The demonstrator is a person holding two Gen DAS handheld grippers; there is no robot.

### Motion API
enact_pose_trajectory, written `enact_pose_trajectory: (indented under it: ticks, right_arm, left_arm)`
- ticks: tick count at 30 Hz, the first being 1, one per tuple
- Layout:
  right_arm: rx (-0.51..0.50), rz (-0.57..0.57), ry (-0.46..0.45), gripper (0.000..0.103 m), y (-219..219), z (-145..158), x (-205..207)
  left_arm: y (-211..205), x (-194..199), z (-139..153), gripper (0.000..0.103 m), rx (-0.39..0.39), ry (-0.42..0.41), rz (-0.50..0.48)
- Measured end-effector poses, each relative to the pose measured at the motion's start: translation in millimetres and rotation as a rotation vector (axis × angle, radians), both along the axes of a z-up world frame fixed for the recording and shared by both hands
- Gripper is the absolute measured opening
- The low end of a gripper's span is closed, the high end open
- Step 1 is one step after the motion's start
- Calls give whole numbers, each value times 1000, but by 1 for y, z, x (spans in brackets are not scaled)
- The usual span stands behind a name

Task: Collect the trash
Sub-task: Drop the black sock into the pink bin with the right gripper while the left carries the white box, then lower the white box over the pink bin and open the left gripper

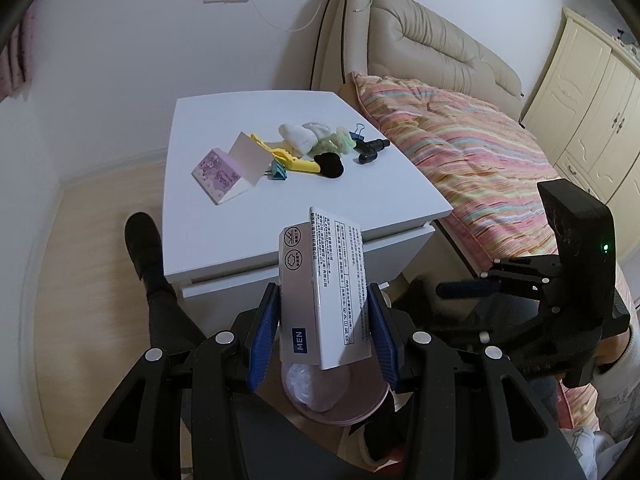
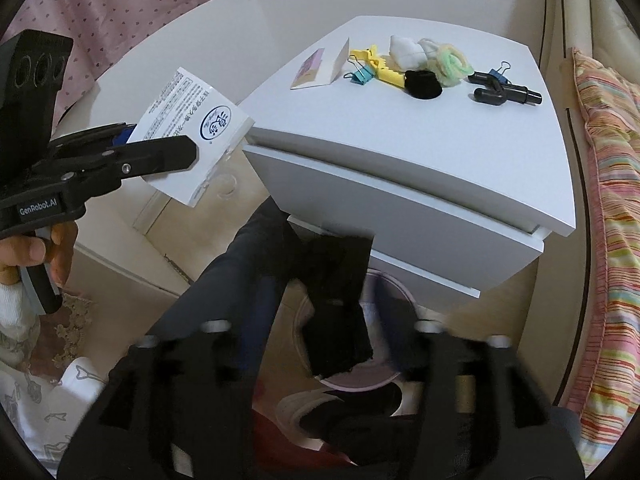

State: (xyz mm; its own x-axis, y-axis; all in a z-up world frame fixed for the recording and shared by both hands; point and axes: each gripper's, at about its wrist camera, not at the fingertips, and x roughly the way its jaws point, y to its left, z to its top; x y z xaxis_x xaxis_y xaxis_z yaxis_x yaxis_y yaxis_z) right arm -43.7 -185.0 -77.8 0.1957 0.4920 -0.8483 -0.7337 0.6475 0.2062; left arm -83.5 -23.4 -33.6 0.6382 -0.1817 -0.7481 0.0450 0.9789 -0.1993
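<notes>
My left gripper is shut on a white printed box marked MEN, held above a pink trash bin lined with a plastic bag. In the right wrist view that box sits in the left gripper at the left. My right gripper is blurred, with its blue pads wide apart around a black piece of cloth-like material over the bin. I cannot tell whether the pads touch it.
A white nightstand holds a pink card box, yellow clip, binder clips, white and green tissue wads, a black puff and a black nozzle. A bed with a striped quilt lies to the right. Cream wardrobe behind.
</notes>
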Motion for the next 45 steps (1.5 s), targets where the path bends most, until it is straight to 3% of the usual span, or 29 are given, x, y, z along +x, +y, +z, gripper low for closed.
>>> enact_pose_trajectory:
  ticks: [3,6,22,40,43,44,45]
  right_arm:
    - [0,-4,7,87,-1,-2,1]
    - [1,-16,13,91,-4,-2,3]
    - [-8,-98,-39,96,-26,9,7]
    - [-4,-255,-108,96,-78,26,23]
    - [0,-258,-108,96,-80,26,23]
    - [0,-258,-107,96,-80,27,23]
    - [1,-257,-107,96,-80,27,23]
  left_arm:
    - [-2,0,-2,43,4,4,-4]
    - [-4,1,-3,43,3,6,-10]
    - [-23,3,-7,44,15,21,-63]
    - [-65,15,-15,47,45,66,-185]
    - [-68,16,-17,52,42,78,-199]
    - [-69,17,-19,58,40,84,-203]
    - [-69,17,-20,74,36,88,-204]
